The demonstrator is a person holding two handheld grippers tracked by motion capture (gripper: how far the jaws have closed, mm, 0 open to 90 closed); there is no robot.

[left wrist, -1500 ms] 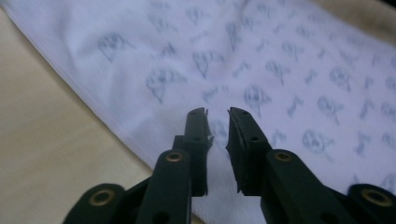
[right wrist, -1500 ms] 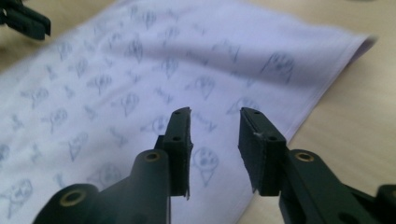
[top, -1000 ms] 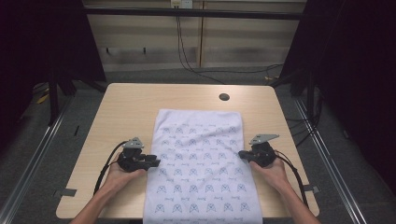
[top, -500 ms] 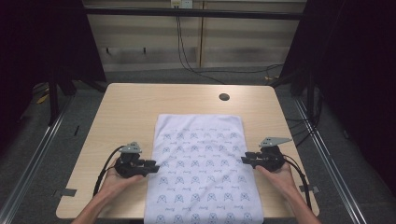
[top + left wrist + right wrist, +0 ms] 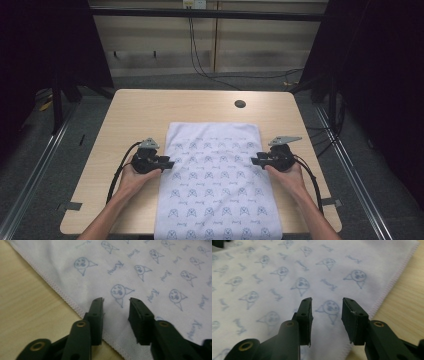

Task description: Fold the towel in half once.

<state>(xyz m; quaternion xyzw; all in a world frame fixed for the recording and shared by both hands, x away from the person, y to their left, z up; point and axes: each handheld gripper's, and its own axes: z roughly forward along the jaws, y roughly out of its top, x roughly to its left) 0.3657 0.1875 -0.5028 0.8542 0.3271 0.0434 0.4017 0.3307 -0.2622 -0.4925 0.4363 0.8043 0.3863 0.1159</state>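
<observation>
Both hand-held grippers, left (image 5: 167, 163) and right (image 5: 256, 161), jaws spread after just moving, flank the towel (image 5: 217, 185) edges, seemingly to fold it.

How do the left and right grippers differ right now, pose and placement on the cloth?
The left gripper sits at the cloth's left hem, the right gripper at its right hem. In the high view, the left points right and the right points left, facing each other. The right's jaws have just been opening, the left's closing slightly. Shared: both open over the flat printed cloth, gripping nothing.
</observation>
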